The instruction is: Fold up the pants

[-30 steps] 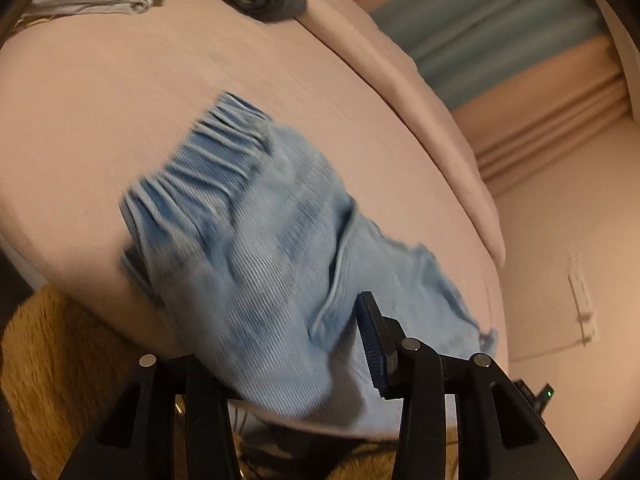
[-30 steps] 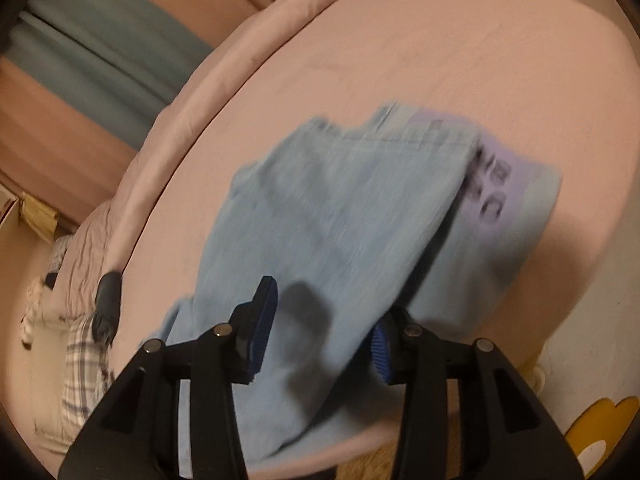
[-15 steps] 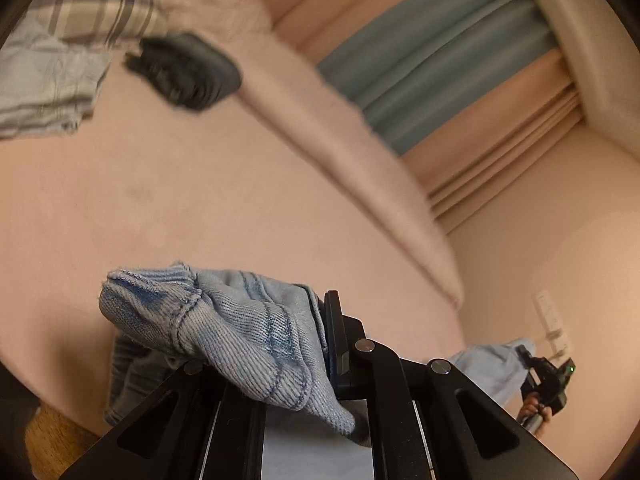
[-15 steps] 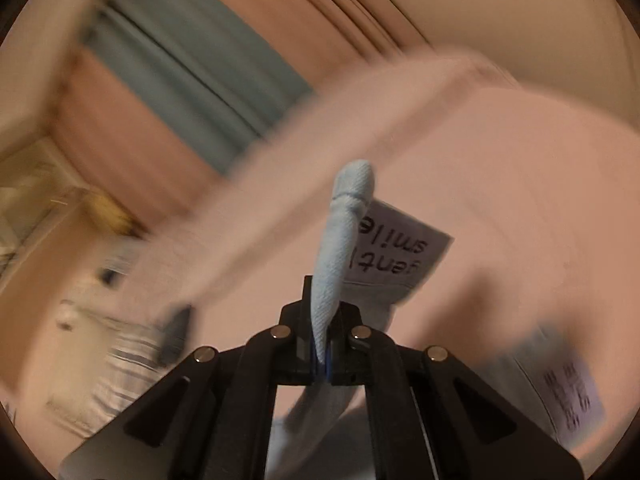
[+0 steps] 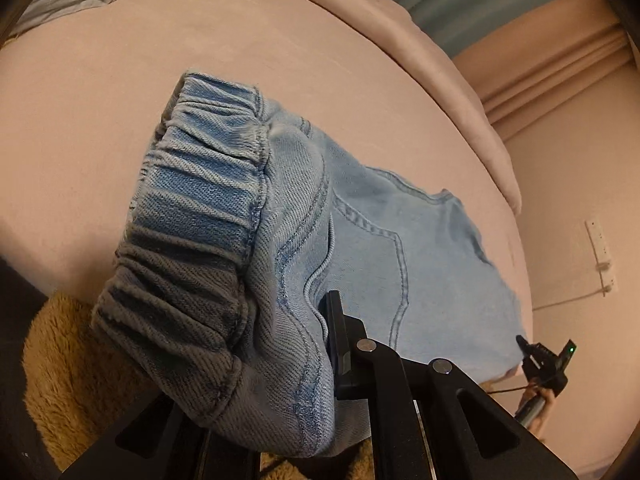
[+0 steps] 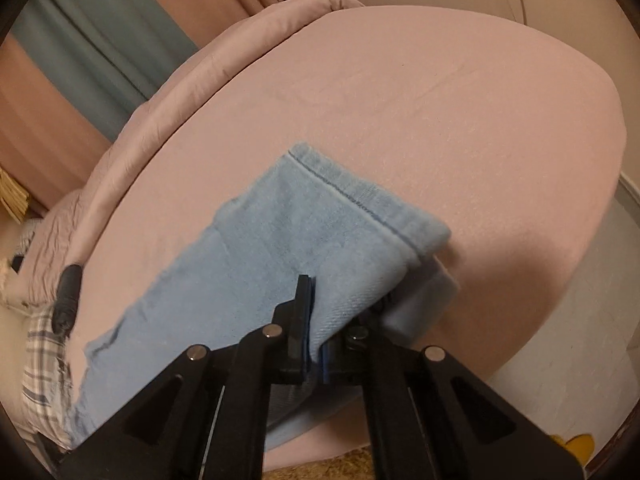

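Denim grip: pants (image 5: 360,248) are clamped by left gripper (image 5: 320,344) and right gripper (image 6: 316,344).
Risk: fabric could be dragged off bed (image 6: 440,100).

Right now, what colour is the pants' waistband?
Light blue denim waistband, gathered elastic; clearest in the left wrist view.

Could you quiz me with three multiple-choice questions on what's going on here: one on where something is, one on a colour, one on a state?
1. Where does the left tool grip the pants?
A. near the elastic waistband
B. at a leg hem
C. nowhere

2. What colour is the bed sheet?
A. green
B. pink
C. black

3. How is the right tool?
A. wide open
B. shut on nothing
C. shut on the pants

Answers: 1 A, the gathered waistband bunches beside its fingers. 2 B, pink shows all around the denim. 3 C, denim is pinched between its pads.
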Motion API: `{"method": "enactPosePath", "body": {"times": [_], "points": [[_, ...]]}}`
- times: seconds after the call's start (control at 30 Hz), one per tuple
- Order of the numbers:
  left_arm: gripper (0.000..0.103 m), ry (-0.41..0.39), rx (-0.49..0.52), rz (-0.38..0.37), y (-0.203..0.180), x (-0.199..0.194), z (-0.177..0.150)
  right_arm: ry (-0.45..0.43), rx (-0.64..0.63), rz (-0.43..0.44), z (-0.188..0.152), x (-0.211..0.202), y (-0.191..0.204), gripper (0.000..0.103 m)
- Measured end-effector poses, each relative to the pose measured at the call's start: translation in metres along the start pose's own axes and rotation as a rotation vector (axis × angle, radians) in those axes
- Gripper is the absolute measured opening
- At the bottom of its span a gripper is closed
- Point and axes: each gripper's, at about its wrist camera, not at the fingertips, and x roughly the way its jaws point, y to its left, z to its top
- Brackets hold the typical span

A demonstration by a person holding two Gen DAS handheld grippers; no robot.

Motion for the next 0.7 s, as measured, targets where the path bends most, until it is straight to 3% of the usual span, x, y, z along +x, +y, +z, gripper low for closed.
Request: {"method": "enactPosePath", "body": {"times": [0.13,0.27,0.37,0.43,0.57,0.7], "points": [[0.007,-0.009,0.036,0.043,-0.009,-0.001,-0.002,-0.007,-0.032,-0.047,-0.003,-0.008,0.004,0.005],[0.007,-0.006,0.058,0.085,-0.014,0.008,0.0,-0.031,0.006,-0.096,0.004,-0.016,-0.004,0.017],[0.007,-0.016,0.084,0.113,-0.019,0.011,-0.001,-0.051,0.02,-0.157,0.012,-0.021,-0.014,0.014],[0.008,-0.026,0.081,0.121,-0.021,0.011,-0.001,-0.055,-0.001,-0.155,0.012,-0.024,-0.018,0.006],[0.008,-0.073,0.093,0.142,-0.027,0.002,0.003,-0.09,-0.016,-0.131,0.008,-0.042,-0.026,0.006],[0.011,-0.042,0.102,0.191,-0.026,0.017,0.002,-0.032,0.006,-0.138,0.008,-0.023,-0.039,0.005]]}}
